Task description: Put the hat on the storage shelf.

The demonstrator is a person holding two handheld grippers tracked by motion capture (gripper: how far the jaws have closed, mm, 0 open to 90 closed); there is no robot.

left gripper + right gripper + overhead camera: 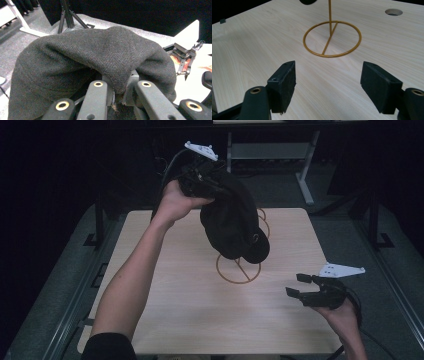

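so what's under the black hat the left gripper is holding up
Below the black hat, held in the left gripper, a gold wire stand sits on the wooden table: its ring base shows. The hat covers the stand's upper part, so I cannot tell whether they touch.

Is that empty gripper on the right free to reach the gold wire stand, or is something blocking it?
Probably yes. The right gripper has its jaws open and empty, and bare table lies between it and the gold stand. The black hat, held up by the left gripper, hangs over the stand's top, not its base ring.
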